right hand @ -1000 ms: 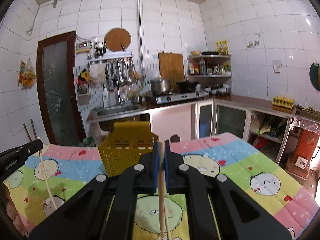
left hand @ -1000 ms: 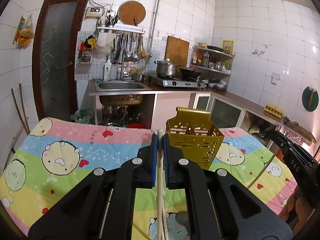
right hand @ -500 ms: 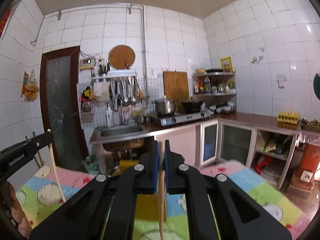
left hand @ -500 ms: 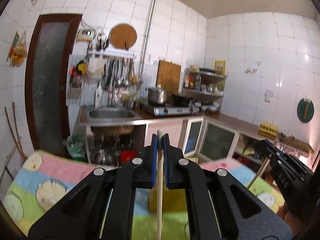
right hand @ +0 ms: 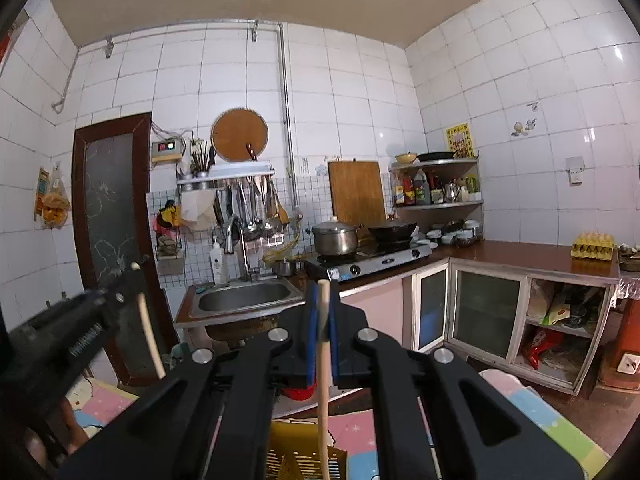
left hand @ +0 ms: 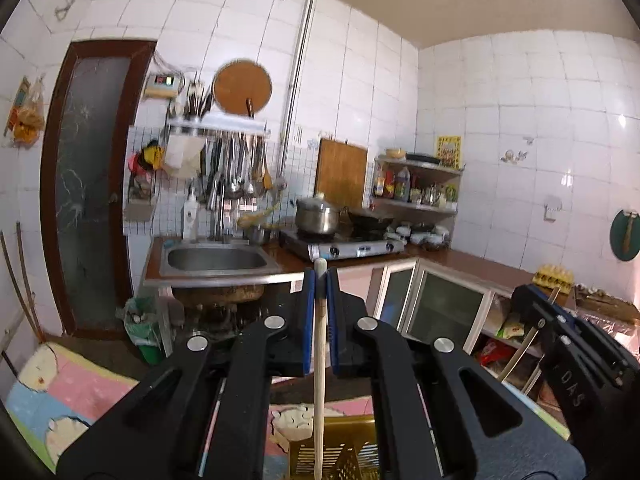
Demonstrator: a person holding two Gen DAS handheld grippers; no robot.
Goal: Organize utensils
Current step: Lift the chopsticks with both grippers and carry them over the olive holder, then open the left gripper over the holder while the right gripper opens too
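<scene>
My left gripper (left hand: 320,280) is shut on a pale wooden chopstick (left hand: 319,360) that hangs down toward the yellow slotted utensil holder (left hand: 336,456) at the bottom edge. My right gripper (right hand: 323,292) is shut on another pale chopstick (right hand: 322,380), also hanging down over the yellow holder (right hand: 304,460). The right gripper shows at the right of the left wrist view (left hand: 560,344). The left gripper shows at the left of the right wrist view (right hand: 80,332) with its chopstick (right hand: 148,332). Both grippers are raised and point at the far kitchen wall.
The table has a pastel cartoon cloth (left hand: 60,396). Behind stand a steel sink (left hand: 216,258), a gas stove with a pot (left hand: 320,218), hanging ladles, a corner shelf (right hand: 436,196), glass-door cabinets (right hand: 488,312) and a dark door (left hand: 88,184).
Both grippers have risen and tilted up with their chopsticks. The yellow holder has dropped from mid-frame to the bottom edge in both views.
</scene>
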